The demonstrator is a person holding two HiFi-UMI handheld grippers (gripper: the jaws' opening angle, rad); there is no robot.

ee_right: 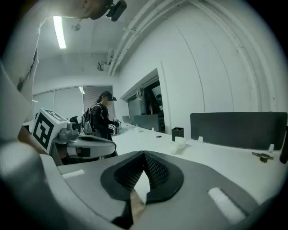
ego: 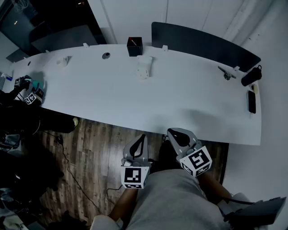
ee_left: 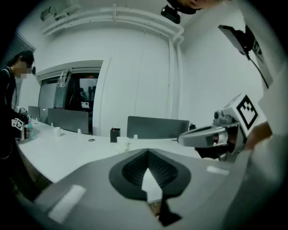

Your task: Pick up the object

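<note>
Closest in, the left gripper (ego: 143,138) and right gripper (ego: 173,133) are held side by side just short of the bench (ego: 90,96) edge. Fingers of both are pressed fully together, with nothing gripped. A small white object (ego: 143,67) is seen well beyond them on the bench, near a black box (ego: 134,46).

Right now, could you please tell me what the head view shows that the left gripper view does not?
Only the head view: the flat black device at the table's right end. Only the left gripper view: white ceiling pipes and the head camera overhead. Both: the white table, the black box and the right gripper, shut.
</note>
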